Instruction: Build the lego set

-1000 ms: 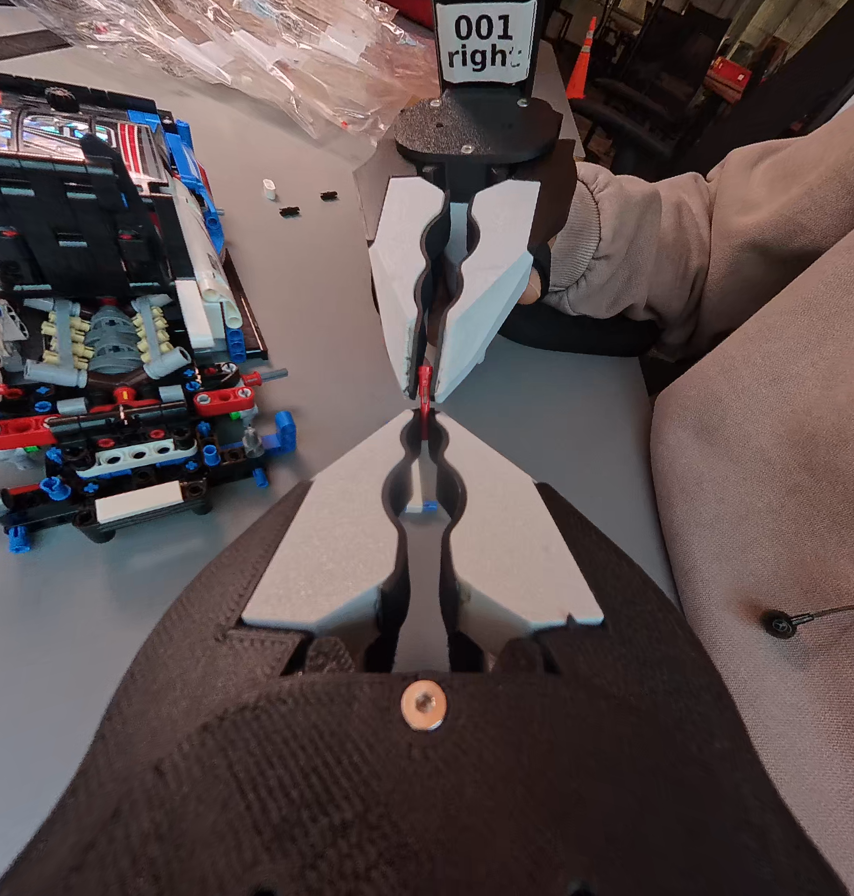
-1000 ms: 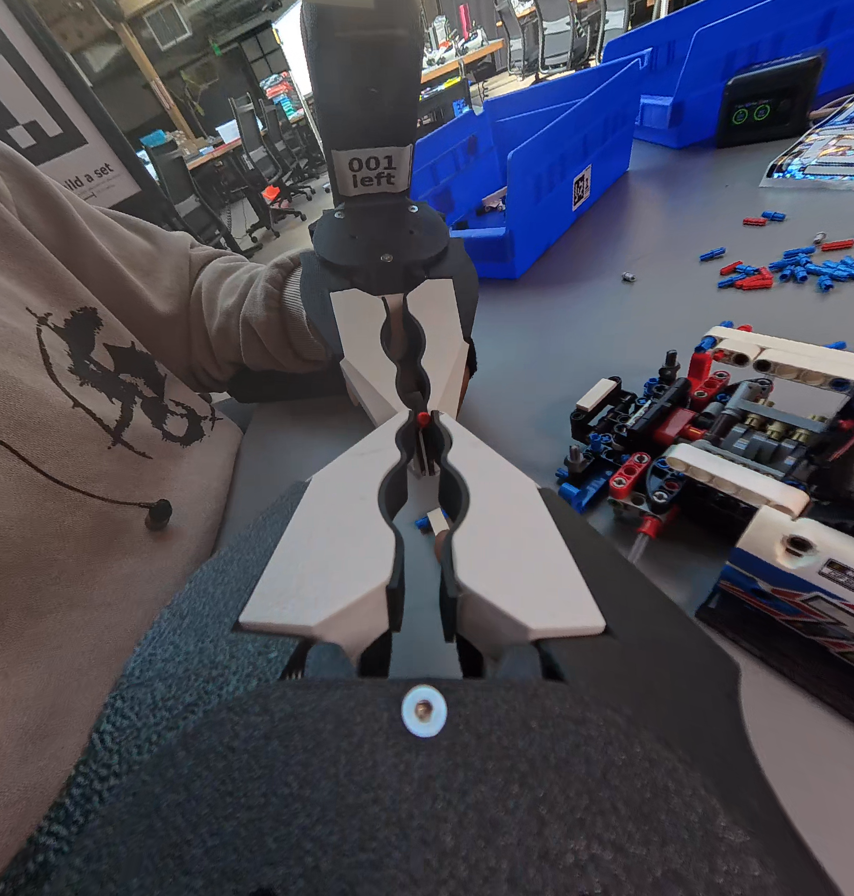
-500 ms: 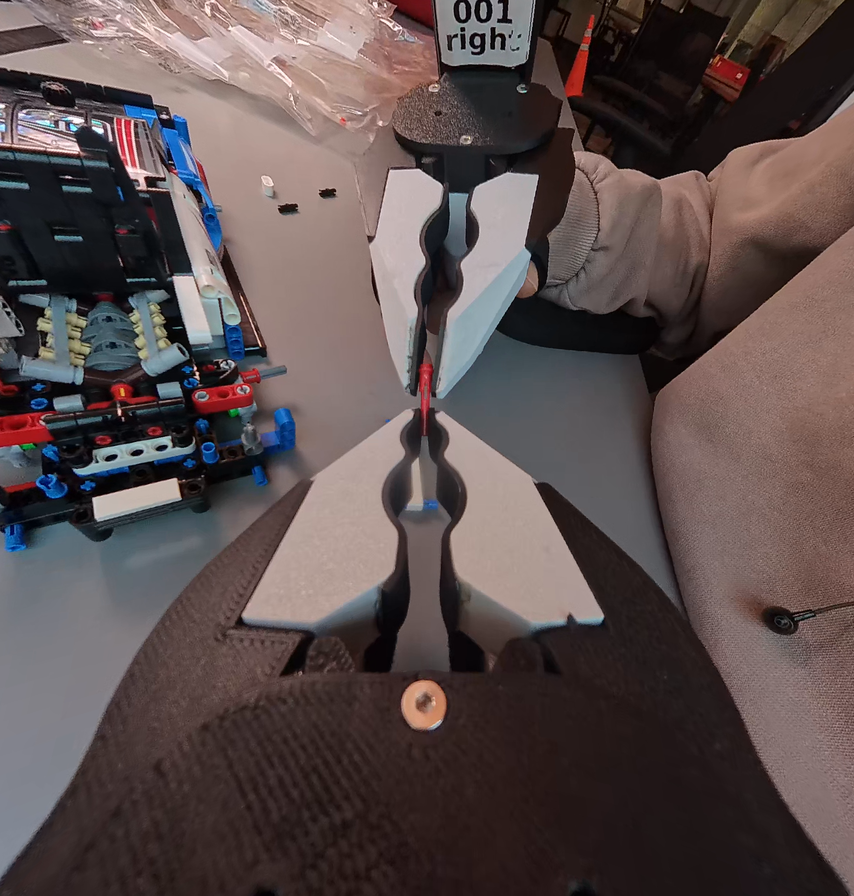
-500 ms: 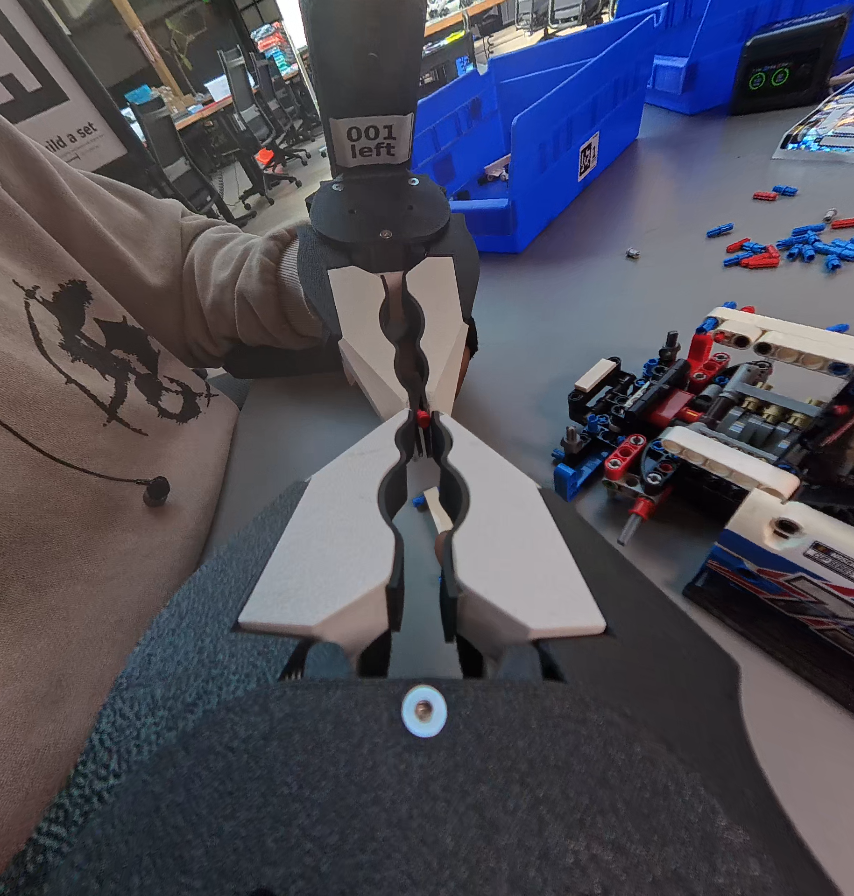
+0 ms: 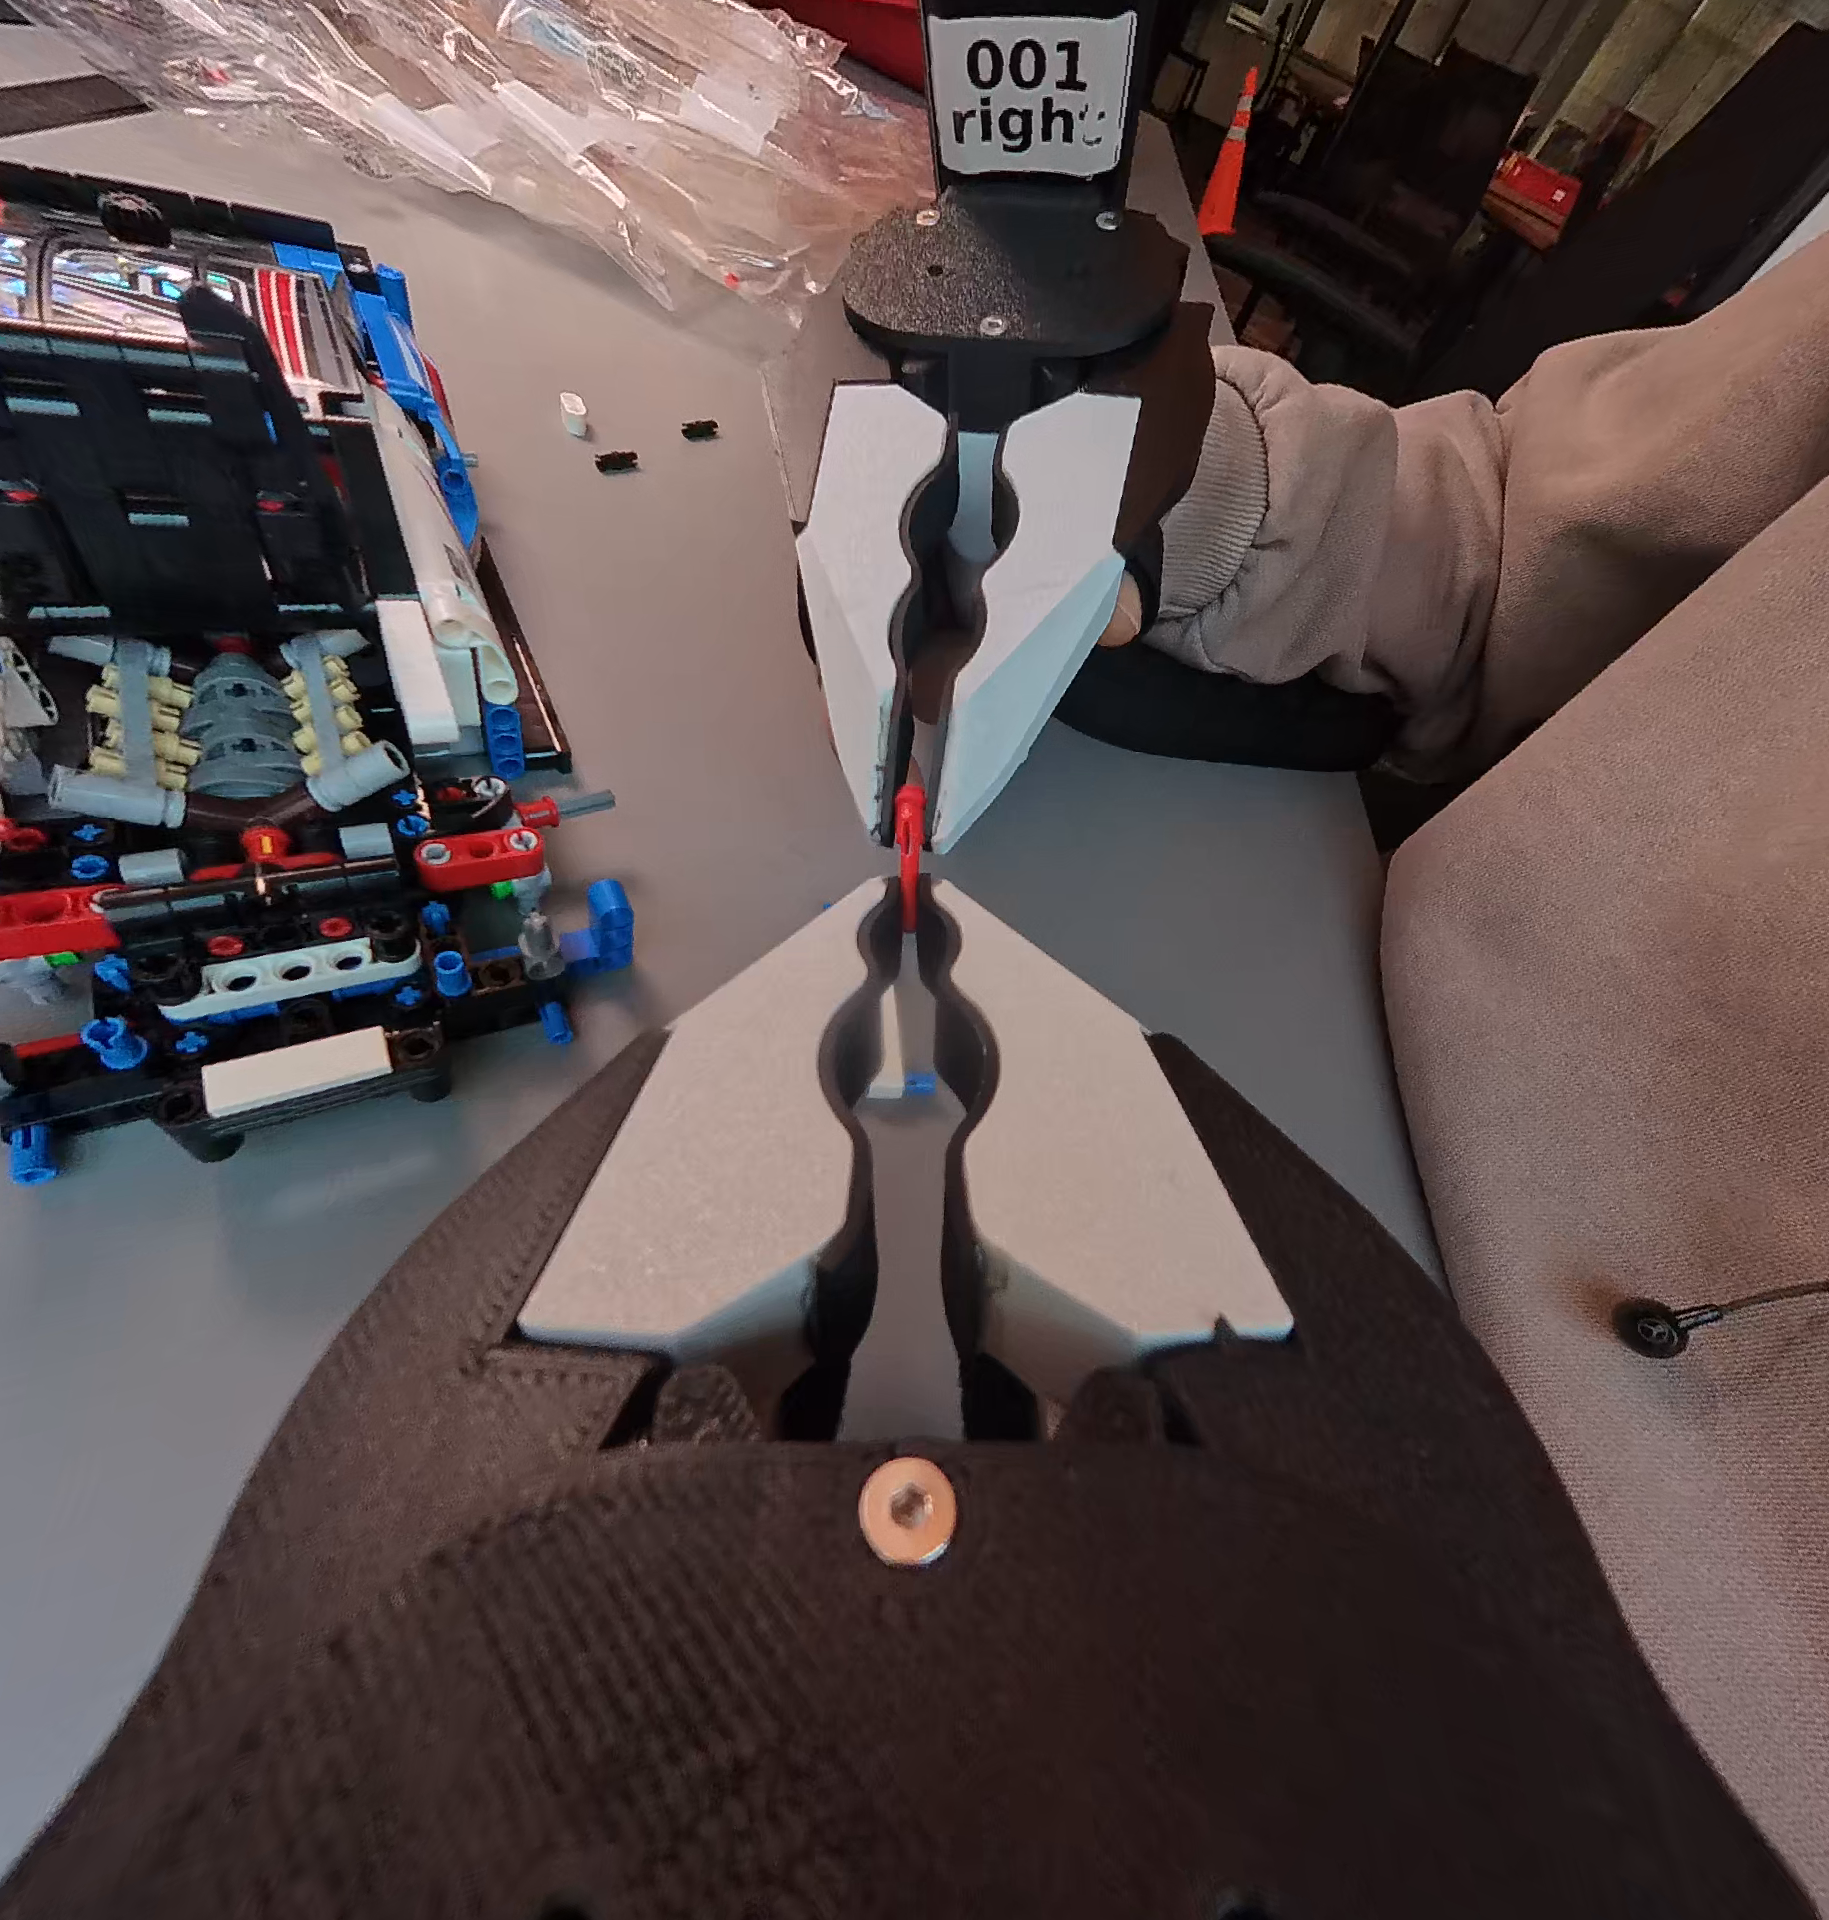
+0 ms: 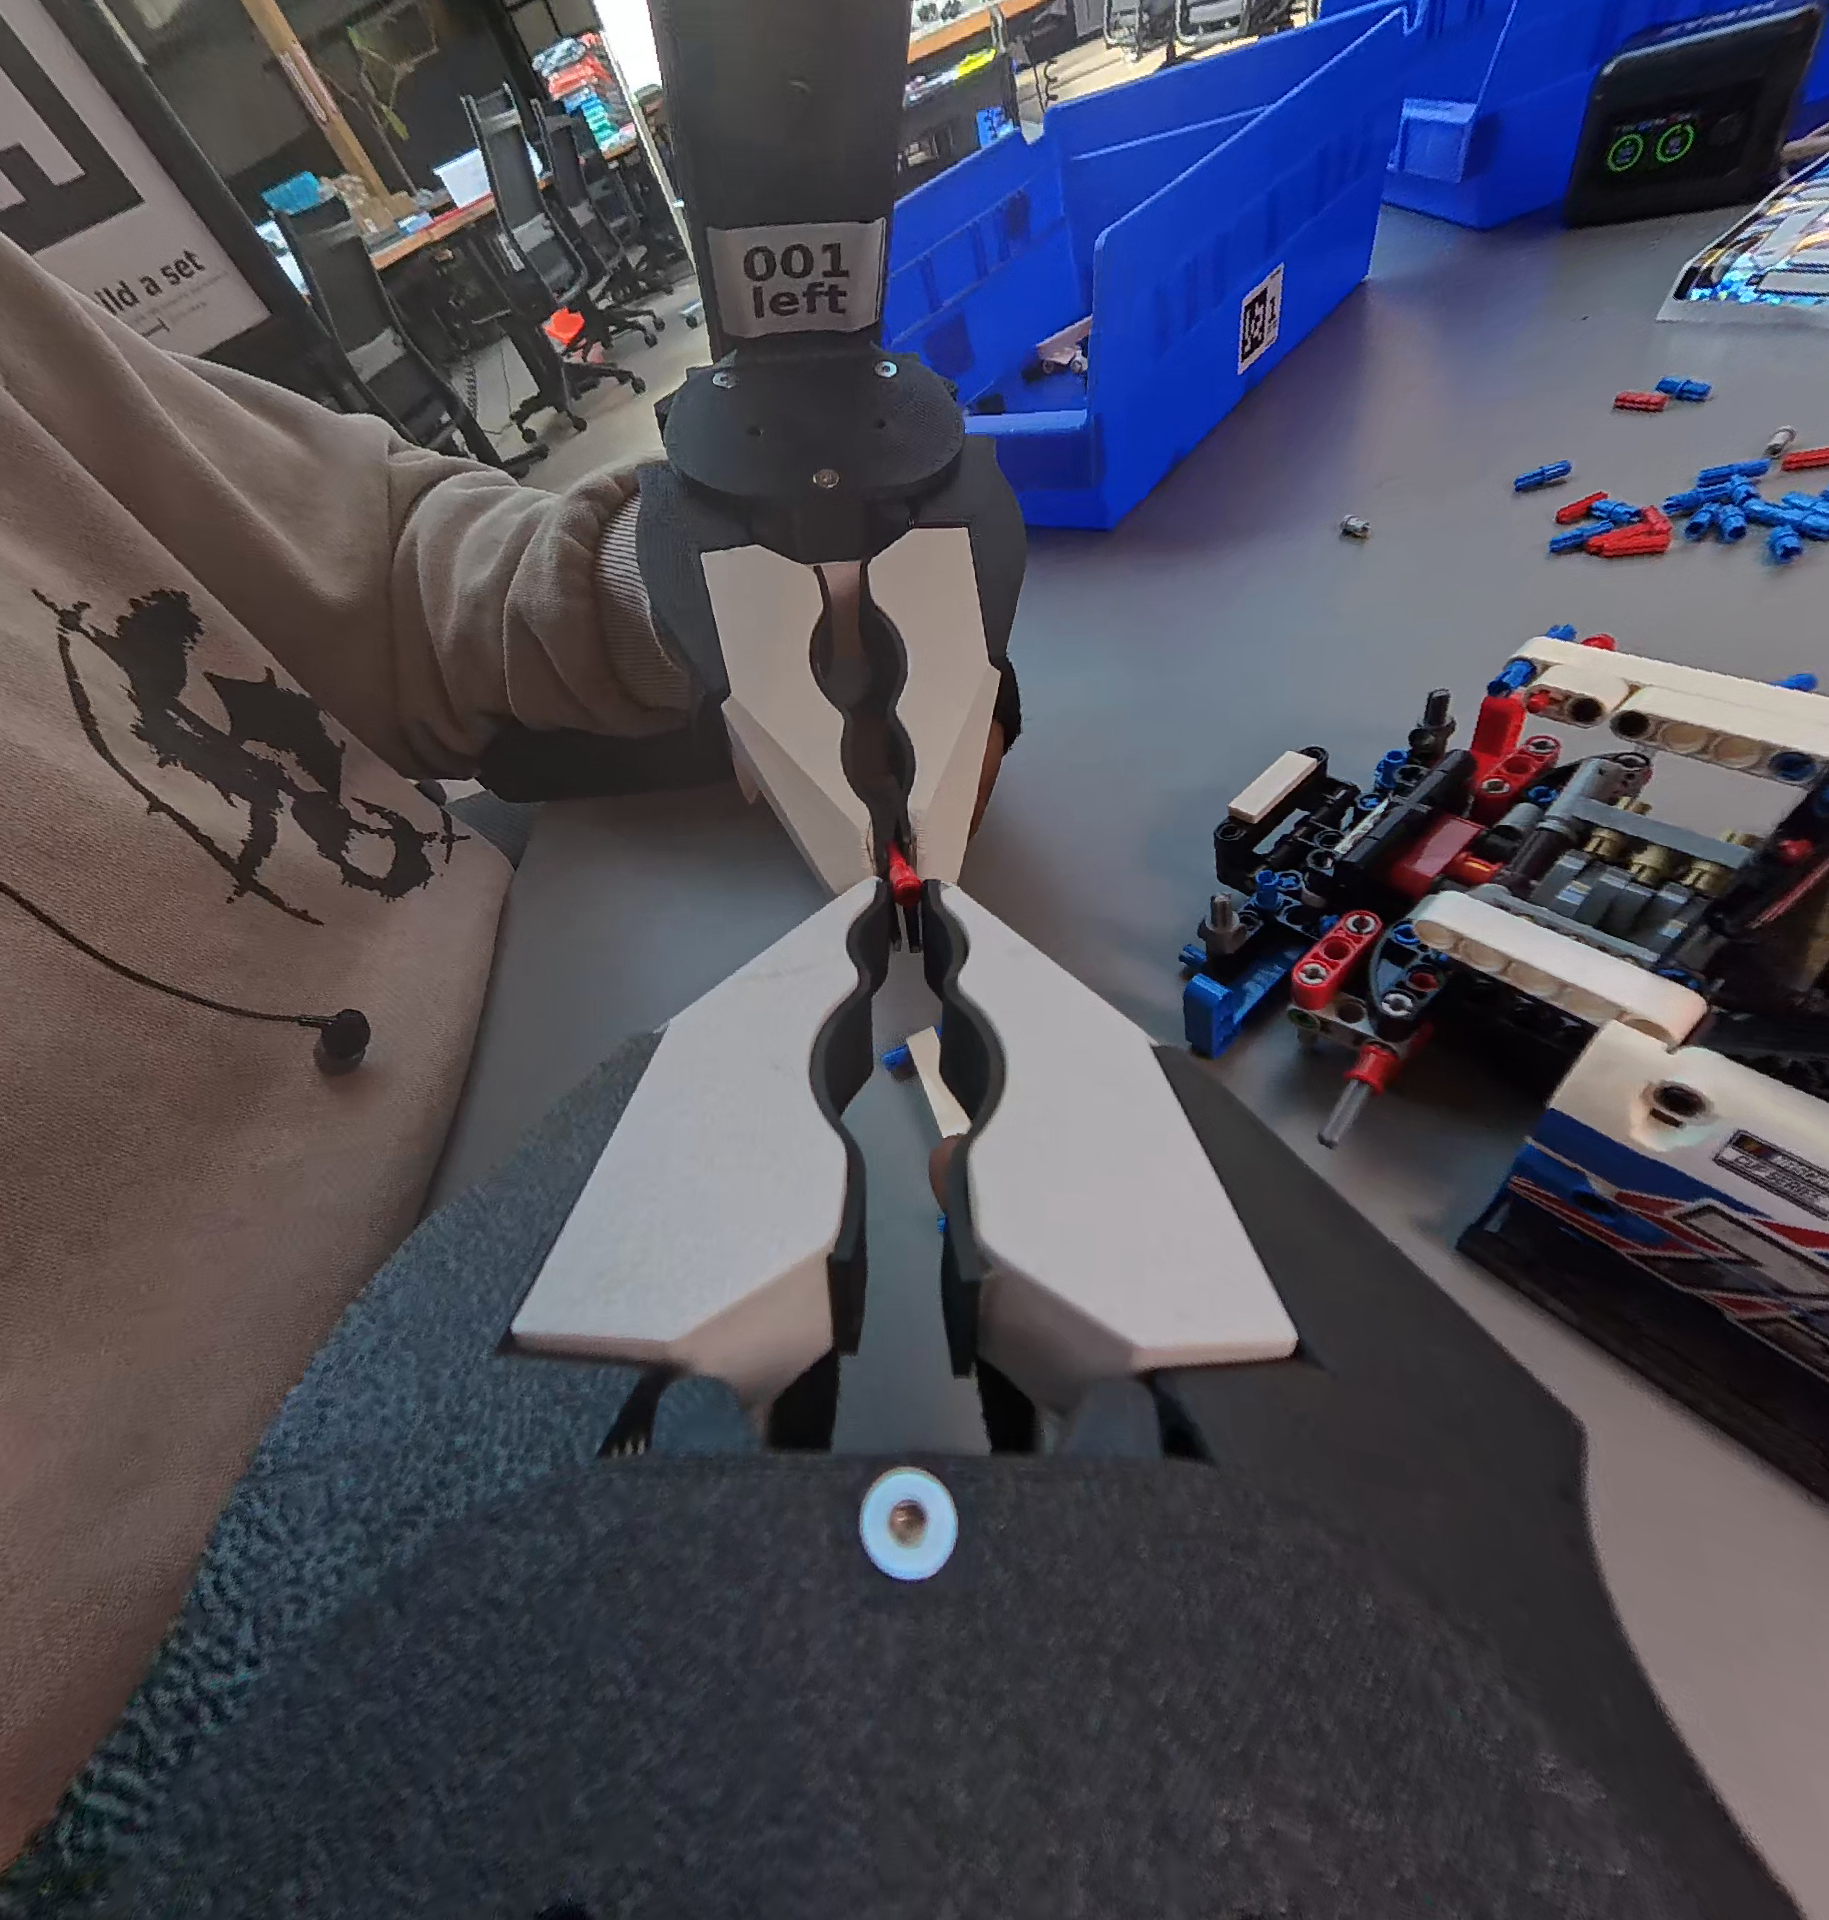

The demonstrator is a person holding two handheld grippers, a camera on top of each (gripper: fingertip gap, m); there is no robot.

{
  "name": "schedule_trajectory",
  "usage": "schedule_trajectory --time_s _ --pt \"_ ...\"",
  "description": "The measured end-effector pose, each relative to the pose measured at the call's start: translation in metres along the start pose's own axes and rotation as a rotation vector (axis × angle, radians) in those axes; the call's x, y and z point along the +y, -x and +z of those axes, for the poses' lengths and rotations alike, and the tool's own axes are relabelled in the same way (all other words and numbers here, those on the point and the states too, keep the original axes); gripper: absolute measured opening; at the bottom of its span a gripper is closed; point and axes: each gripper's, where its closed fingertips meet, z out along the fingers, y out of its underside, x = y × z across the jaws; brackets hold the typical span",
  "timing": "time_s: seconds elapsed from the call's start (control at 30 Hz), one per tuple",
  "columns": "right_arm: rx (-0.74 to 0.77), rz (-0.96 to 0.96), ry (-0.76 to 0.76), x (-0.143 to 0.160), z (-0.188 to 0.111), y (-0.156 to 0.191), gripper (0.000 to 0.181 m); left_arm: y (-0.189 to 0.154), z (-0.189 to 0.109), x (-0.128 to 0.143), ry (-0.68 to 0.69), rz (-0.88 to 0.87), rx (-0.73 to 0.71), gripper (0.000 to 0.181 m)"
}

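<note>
My two grippers meet tip to tip above the grey table. A small red pin [image 5: 908, 852] bridges them and also shows in the right wrist view [image 6: 901, 878]. My left gripper [image 5: 908, 914] is shut; a white beam [image 5: 892, 1039] with a blue pin hangs below its tips, seen through the finger gap. My right gripper [image 6: 908, 920] is shut on the red pin's other end; the white beam [image 6: 936, 1086] shows below it. The partly built lego car [image 5: 214, 727] lies to the left of the grippers, and it shows at the right in the right wrist view [image 6: 1512, 883].
Clear plastic bags [image 5: 577, 104] lie at the back. A few small loose pieces [image 5: 619, 436] lie beside the car. Blue bins [image 6: 1201, 312] and a scatter of blue and red pins [image 6: 1720, 509] sit further off. A person's beige sleeve [image 5: 1616, 935] borders the table edge. The tips of both grippers are at nearly the same place.
The right gripper has shifted and tilted slightly, so the car sits lower in its view. Both grippers stay shut and joined at the red pin.
</note>
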Motion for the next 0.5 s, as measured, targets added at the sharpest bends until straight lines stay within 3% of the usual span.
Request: schedule_trajectory --time_s 0.37,0.5 --pt "-0.029 0.123 -0.086 -0.009 0.003 -0.001 0.002 0.003 0.003 0.004 0.007 -0.014 -0.011 0.001" --pt "-0.012 0.187 -0.104 -0.013 -0.004 -0.010 0.003 0.010 0.000 0.008 0.039 -0.015 -0.049 0.018"
